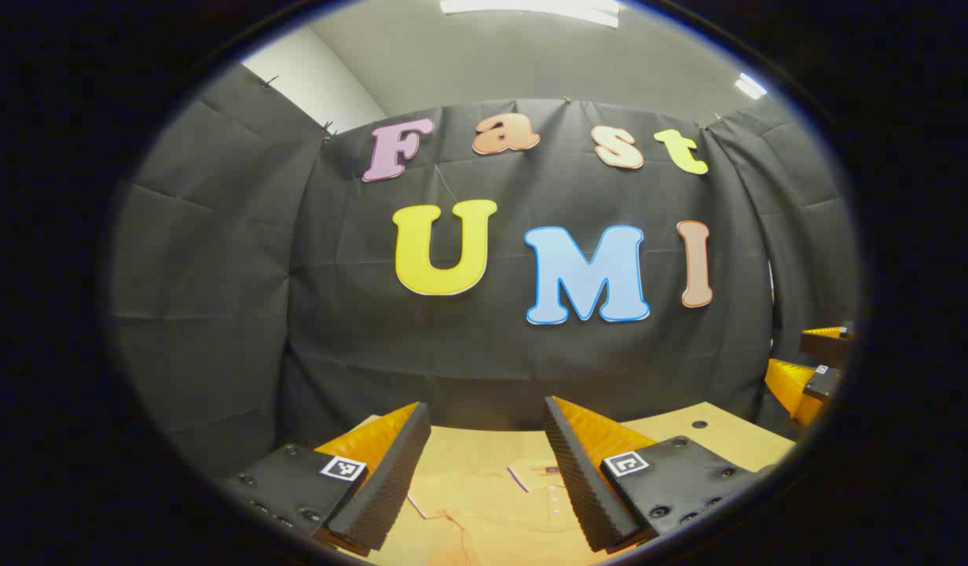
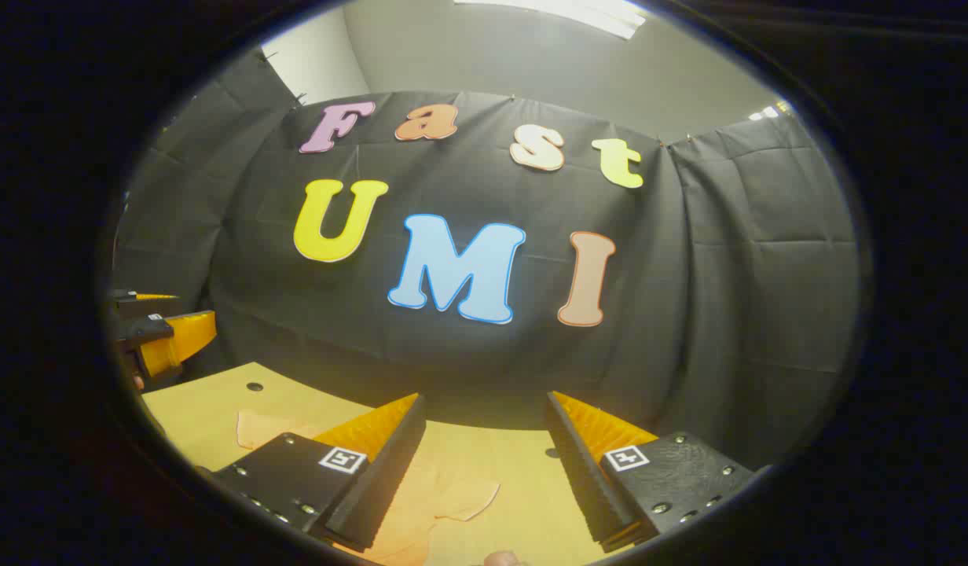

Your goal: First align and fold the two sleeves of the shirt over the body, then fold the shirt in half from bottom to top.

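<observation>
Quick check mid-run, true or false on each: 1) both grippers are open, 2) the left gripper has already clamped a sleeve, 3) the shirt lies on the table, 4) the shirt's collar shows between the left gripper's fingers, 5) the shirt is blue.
1) Both grippers are open: true. The left gripper and the right gripper each have their fingers spread wide apart.
2) The left gripper has clamped a sleeve: false. Nothing sits between its fingers; it hangs above the cloth.
3) The shirt lies on the table: true.
4) The collar shows between the left gripper's fingers: true, with a row of buttons below it.
5) The shirt is blue: false. It is orange, close to the table's tone.
</observation>
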Available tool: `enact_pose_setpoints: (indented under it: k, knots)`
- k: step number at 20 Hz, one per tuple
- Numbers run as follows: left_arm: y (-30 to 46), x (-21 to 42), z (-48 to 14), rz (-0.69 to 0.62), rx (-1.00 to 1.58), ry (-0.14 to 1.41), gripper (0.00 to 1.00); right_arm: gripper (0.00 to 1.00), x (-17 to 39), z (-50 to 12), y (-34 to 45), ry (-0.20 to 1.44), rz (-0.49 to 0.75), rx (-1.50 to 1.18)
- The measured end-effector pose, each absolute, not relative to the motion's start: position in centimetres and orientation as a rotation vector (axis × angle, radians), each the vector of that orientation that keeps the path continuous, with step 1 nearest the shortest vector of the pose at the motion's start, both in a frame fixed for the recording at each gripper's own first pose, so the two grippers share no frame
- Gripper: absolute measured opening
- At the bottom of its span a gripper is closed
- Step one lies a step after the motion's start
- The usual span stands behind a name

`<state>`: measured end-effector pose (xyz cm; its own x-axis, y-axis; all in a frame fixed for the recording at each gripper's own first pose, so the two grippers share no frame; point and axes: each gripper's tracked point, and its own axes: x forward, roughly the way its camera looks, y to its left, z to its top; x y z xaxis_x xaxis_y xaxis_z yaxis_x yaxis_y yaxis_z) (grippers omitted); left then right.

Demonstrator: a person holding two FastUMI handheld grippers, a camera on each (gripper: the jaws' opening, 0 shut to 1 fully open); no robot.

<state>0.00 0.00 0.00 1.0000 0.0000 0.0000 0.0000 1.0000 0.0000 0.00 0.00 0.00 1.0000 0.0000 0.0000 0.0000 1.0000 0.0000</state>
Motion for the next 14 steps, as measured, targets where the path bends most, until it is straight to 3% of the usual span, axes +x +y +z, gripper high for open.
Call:
enact_pose_setpoints:
  k: [14]
  knots:
    - [-0.7,2.9,-0.8,-0.042,0.031,0.030,0.94,0.95,2.3,-1.1,0.0,0.041,-0.035,0.021]
